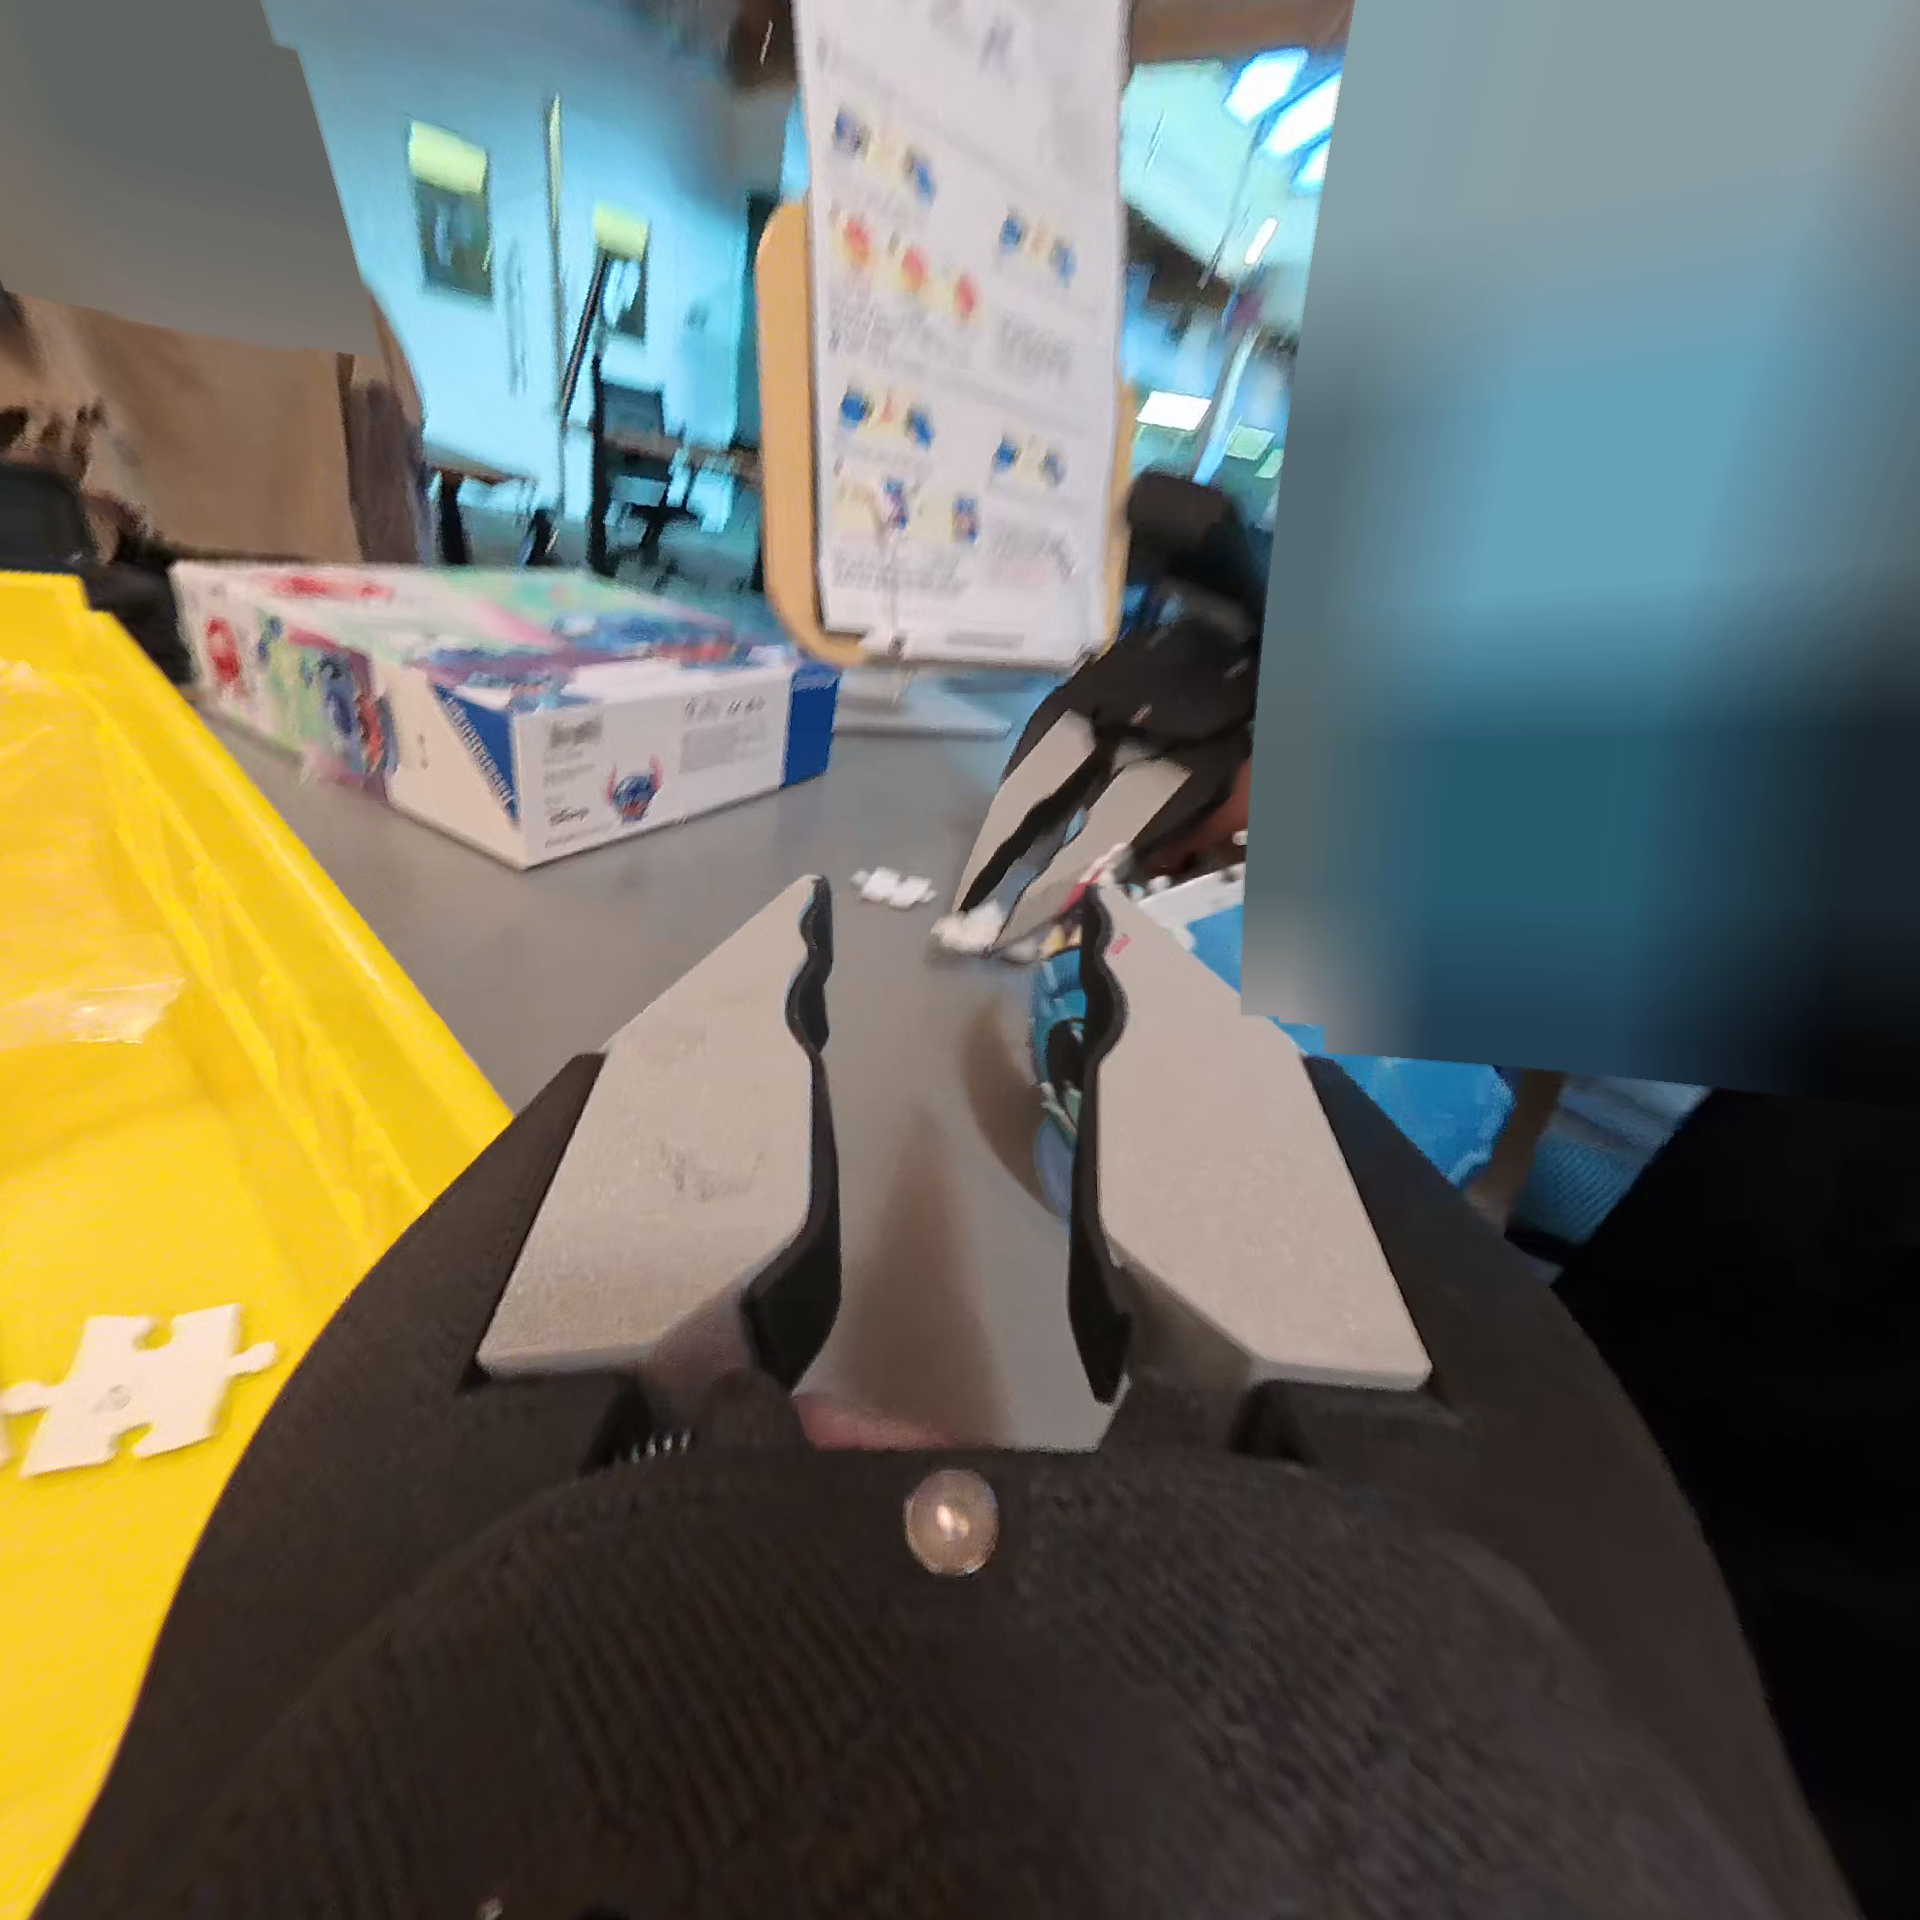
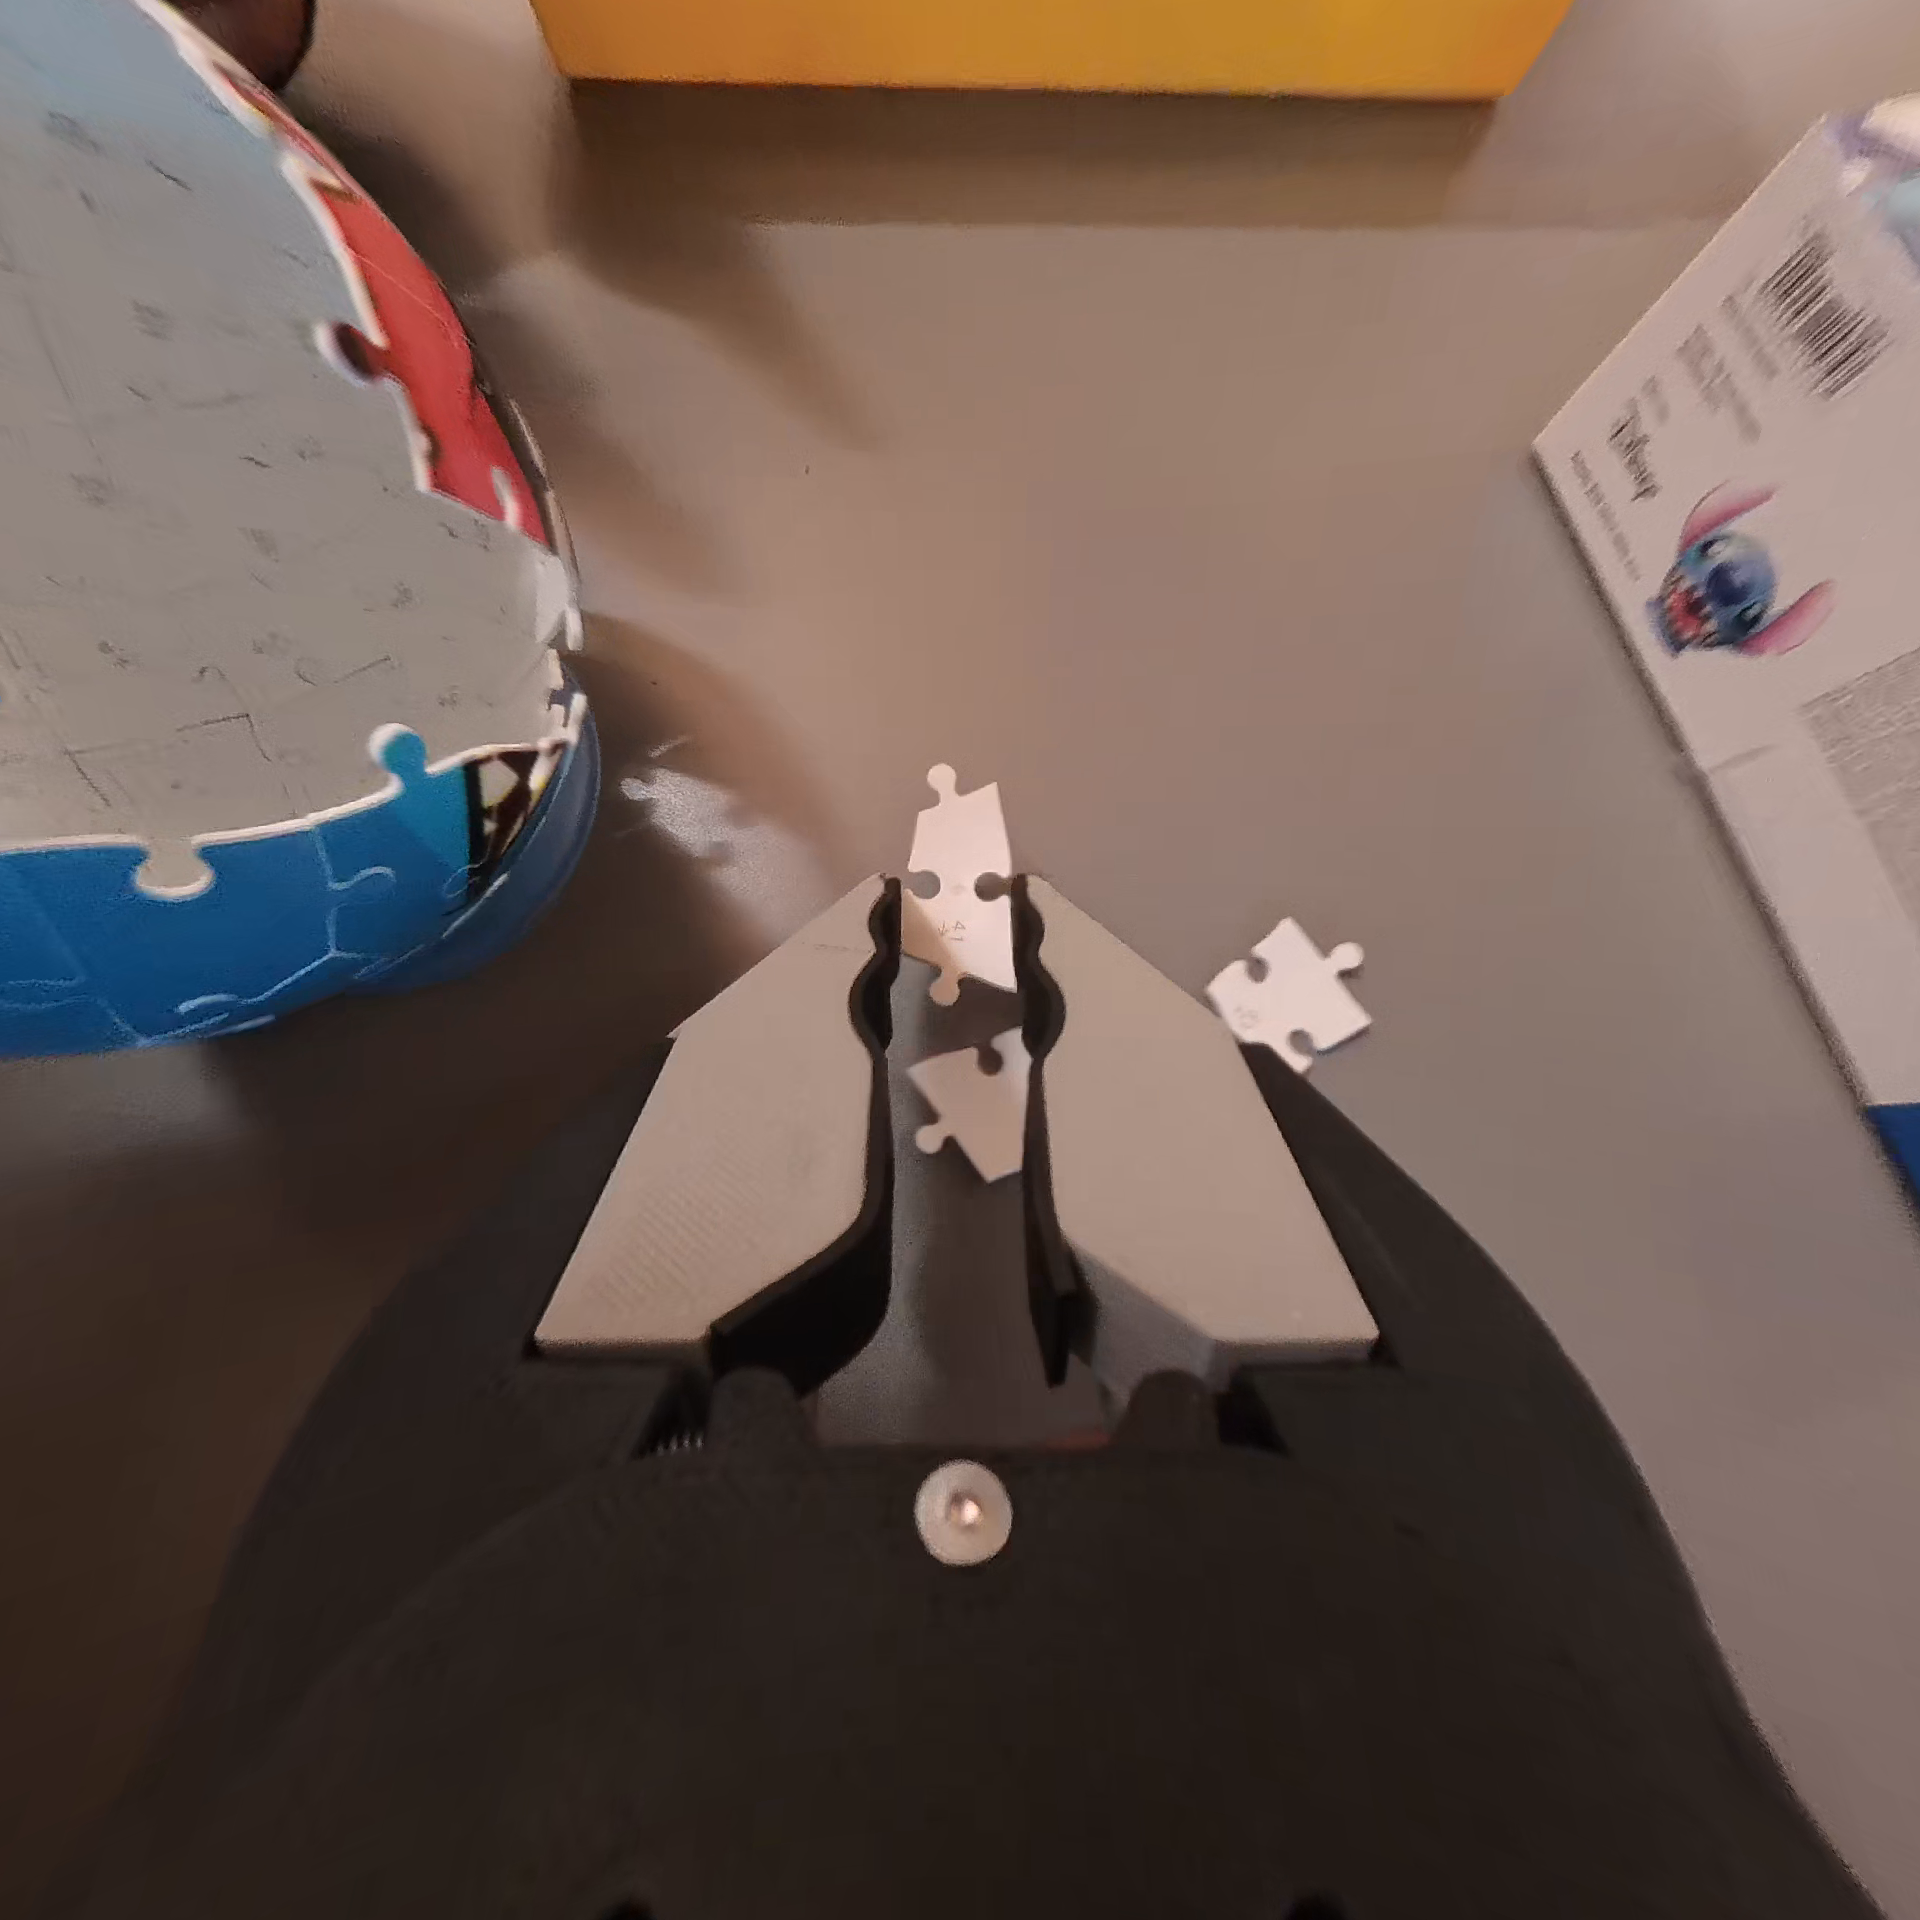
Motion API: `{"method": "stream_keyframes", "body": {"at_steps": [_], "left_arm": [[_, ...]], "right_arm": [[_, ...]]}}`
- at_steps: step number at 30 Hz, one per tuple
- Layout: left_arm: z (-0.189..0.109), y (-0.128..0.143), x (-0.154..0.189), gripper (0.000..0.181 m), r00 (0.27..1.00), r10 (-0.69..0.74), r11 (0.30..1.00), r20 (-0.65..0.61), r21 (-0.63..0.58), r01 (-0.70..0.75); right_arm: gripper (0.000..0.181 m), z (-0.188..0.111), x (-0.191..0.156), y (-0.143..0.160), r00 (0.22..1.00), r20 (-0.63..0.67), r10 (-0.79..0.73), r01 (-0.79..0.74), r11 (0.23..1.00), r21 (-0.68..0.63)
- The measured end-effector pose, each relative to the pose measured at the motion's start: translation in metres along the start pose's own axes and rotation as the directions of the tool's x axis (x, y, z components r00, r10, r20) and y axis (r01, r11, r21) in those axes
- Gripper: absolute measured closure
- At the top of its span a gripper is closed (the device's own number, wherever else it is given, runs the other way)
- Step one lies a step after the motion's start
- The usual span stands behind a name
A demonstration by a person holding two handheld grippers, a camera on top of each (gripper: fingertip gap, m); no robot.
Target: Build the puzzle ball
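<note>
The partly built puzzle ball (image 2: 208,540) lies on the grey table at the left, its pale inner side up and blue and red outside showing. My right gripper (image 2: 954,885) is shut on a white puzzle piece (image 2: 958,831), held by its edges between the fingertips, just above the table. Two more white pieces (image 2: 1288,992) (image 2: 971,1101) lie below and to the right of it. My left gripper (image 1: 956,909) is open and empty above the table. Beyond it, the right gripper (image 1: 987,925) touches down among white pieces; the ball (image 1: 1055,1049) peeks from behind my right finger.
A yellow bin (image 1: 208,1039) at the left holds a white piece (image 1: 135,1392) and clear plastic; it also shows in the right wrist view (image 2: 1039,42). The puzzle box (image 1: 499,717) (image 2: 1766,540) lies on the table. An instruction sheet (image 1: 966,332) stands behind on a stand.
</note>
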State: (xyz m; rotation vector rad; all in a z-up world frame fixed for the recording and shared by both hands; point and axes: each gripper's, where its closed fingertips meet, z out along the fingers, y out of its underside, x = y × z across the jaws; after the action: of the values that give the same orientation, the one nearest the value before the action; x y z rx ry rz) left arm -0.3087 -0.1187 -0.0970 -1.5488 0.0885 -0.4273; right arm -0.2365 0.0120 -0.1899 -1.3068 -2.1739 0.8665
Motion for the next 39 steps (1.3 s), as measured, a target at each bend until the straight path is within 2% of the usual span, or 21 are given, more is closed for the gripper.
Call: {"method": "stream_keyframes", "body": {"at_steps": [3, 7, 10, 13, 16, 20, 23, 25, 27, 28, 30, 33, 34, 36, 37, 39], "left_arm": [[0.007, -0.016, -0.002, 0.137, 0.999, 0.011, 0.995, 0.030, -0.097, -0.008], [0.023, -0.056, 0.015, 0.140, 1.000, 0.022, 0.985, 0.002, -0.172, -0.021], [0.057, -0.071, 0.020, 0.143, 0.997, -0.069, 0.972, -0.038, -0.226, 0.059], [0.097, -0.059, 0.009, 0.139, 0.974, -0.221, 0.908, -0.047, -0.375, 0.188], [0.123, -0.043, 0.005, 0.137, 0.939, -0.337, 0.824, -0.068, -0.504, 0.259], [0.143, -0.016, 0.007, 0.142, 0.921, -0.376, 0.730, -0.099, -0.644, 0.229], [0.154, -0.012, 0.023, 0.147, 0.889, -0.426, 0.714, -0.166, -0.665, 0.219], [0.159, -0.014, 0.029, 0.157, 0.879, -0.435, 0.726, -0.194, -0.654, 0.215], [0.163, -0.006, 0.027, 0.179, 0.899, -0.397, 0.726, -0.185, -0.662, 0.184], [0.163, -0.001, 0.028, 0.181, 0.898, -0.400, 0.717, -0.184, -0.673, 0.181], [0.165, 0.001, 0.027, 0.181, 0.904, -0.388, 0.726, -0.180, -0.663, 0.179], [0.168, -0.006, 0.023, 0.181, 0.920, -0.350, 0.779, -0.177, -0.601, 0.181], [0.168, -0.011, 0.016, 0.181, 0.918, -0.356, 0.799, -0.175, -0.566, 0.202], [0.165, -0.027, 0.014, 0.181, 0.901, -0.385, 0.849, -0.201, -0.459, 0.261], [0.163, -0.037, 0.014, 0.181, 0.888, -0.399, 0.872, -0.230, -0.394, 0.290], [0.157, -0.049, 0.010, 0.181, 0.871, -0.418, 0.892, -0.257, -0.296, 0.341]], "right_arm": [[0.163, -0.011, 0.009, -0.013, 0.990, -0.058, -0.129, 0.129, 0.992, -0.003], [0.163, -0.026, 0.015, -0.038, 0.963, -0.088, -0.255, 0.257, 0.966, 0.019], [0.163, -0.037, 0.018, -0.056, 0.926, -0.143, -0.350, 0.357, 0.934, 0.023], [0.163, -0.049, 0.020, -0.070, 0.868, -0.226, -0.441, 0.452, 0.892, -0.006], [0.163, -0.058, 0.016, -0.077, 0.827, -0.256, -0.500, 0.509, 0.860, -0.035], [0.163, -0.067, 0.013, -0.080, 0.793, -0.275, -0.543, 0.546, 0.835, -0.075], [0.163, -0.073, 0.012, -0.080, 0.788, -0.276, -0.550, 0.549, 0.831, -0.089], [0.163, -0.074, 0.013, -0.080, 0.795, -0.281, -0.538, 0.535, 0.840, -0.092], [0.163, -0.074, 0.012, -0.081, 0.806, -0.282, -0.520, 0.524, 0.849, -0.070], [0.171, -0.074, 0.012, -0.080, 0.810, -0.280, -0.516, 0.520, 0.852, -0.067], [0.172, -0.073, 0.014, -0.077, 0.811, -0.291, -0.507, 0.513, 0.856, -0.062], [0.156, -0.076, 0.022, -0.074, 0.833, -0.339, -0.438, 0.456, 0.889, -0.029], [0.156, -0.081, 0.027, -0.076, 0.846, -0.372, -0.381, 0.416, 0.909, 0.016], [0.171, -0.096, 0.039, -0.079, 0.898, -0.396, -0.193, 0.275, 0.948, 0.161], [0.169, -0.102, 0.042, -0.081, 0.932, -0.355, -0.072, 0.170, 0.952, 0.253], [0.159, -0.105, 0.039, -0.085, 0.979, -0.140, 0.151, -0.084, 0.914, 0.396]]}}
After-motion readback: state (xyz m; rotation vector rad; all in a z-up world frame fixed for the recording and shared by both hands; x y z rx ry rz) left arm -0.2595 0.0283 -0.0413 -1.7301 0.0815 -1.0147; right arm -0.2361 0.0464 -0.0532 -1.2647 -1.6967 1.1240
